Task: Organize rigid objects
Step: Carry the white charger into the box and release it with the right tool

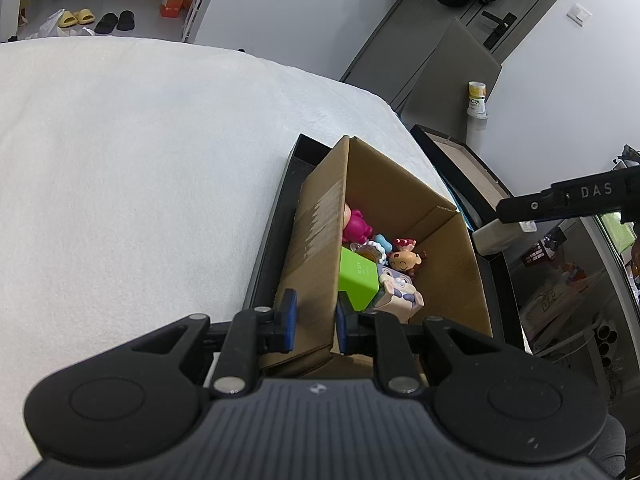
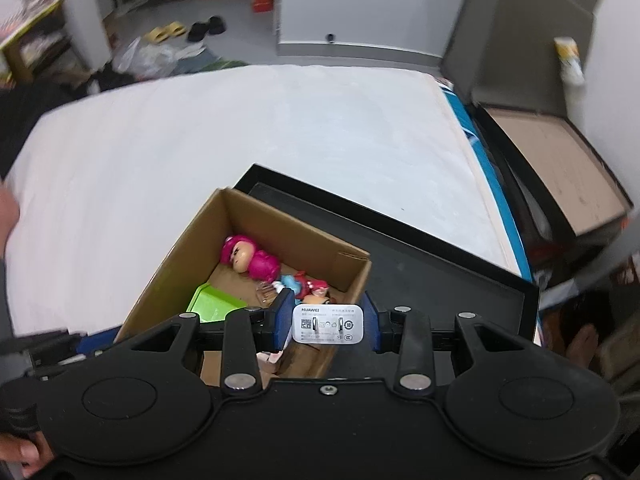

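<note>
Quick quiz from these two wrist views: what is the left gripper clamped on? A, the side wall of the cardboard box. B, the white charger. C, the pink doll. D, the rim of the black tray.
A: in the left wrist view the left gripper has one blue pad on each face of the cardboard box wall.

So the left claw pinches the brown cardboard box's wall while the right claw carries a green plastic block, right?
Not quite. The right claw carries a white plug-in charger, as its own wrist view shows; the green plastic block lies inside the brown cardboard box, whose wall the left claw does pinch.
</note>
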Motion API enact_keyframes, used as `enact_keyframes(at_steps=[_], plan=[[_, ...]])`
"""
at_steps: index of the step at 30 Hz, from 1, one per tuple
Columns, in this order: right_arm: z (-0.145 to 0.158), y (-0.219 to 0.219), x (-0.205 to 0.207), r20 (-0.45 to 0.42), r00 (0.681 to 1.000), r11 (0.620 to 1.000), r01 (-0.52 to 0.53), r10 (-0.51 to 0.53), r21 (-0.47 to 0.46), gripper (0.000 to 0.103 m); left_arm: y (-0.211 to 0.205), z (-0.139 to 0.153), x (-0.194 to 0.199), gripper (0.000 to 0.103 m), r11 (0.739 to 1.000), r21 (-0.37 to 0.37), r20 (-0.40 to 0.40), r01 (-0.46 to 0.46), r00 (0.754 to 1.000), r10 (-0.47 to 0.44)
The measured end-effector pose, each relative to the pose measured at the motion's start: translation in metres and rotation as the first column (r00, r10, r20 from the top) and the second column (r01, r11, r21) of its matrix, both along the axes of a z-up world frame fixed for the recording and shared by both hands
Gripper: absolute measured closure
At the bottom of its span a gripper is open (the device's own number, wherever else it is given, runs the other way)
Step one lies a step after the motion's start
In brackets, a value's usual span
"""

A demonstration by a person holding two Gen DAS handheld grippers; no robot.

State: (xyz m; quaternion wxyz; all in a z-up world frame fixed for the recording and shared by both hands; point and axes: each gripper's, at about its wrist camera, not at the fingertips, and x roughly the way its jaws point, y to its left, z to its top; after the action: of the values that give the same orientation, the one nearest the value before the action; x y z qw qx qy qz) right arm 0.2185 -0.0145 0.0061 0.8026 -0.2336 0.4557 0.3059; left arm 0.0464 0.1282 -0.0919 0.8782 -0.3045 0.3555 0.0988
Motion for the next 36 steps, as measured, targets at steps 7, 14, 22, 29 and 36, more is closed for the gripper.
enact_keyframes(at_steps=[7,14,22,29,36], plan=[[-0.007,0.025,-0.013,0.0,0.996,0.994,-0.089,0.09,-0.07,0.067,0.0,0.0,0.0,0.085,1.0,-0.002,0.0,0.0,1.0,0.0],[-0.02,0.037,-0.015,0.003,0.995,0.991,-0.096,0.097,-0.095,0.067,0.0,0.0,0.0,0.085,1.0,-0.004,0.0,0.0,1.0,0.0],[-0.039,0.039,-0.009,-0.011,0.998,0.99,-0.063,0.062,-0.129,0.067,-0.001,0.0,0.0,0.085,1.0,-0.009,-0.002,0.0,1.0,0.0],[-0.045,0.041,-0.009,-0.004,0.999,0.984,-0.051,0.051,-0.17,0.063,-0.001,0.0,-0.001,0.084,1.0,-0.011,0.002,0.003,1.0,-0.003],[-0.04,0.036,-0.009,-0.01,0.999,0.988,-0.034,0.033,-0.148,0.059,-0.002,-0.001,-0.002,0.084,1.0,-0.012,0.002,0.003,1.0,-0.003]])
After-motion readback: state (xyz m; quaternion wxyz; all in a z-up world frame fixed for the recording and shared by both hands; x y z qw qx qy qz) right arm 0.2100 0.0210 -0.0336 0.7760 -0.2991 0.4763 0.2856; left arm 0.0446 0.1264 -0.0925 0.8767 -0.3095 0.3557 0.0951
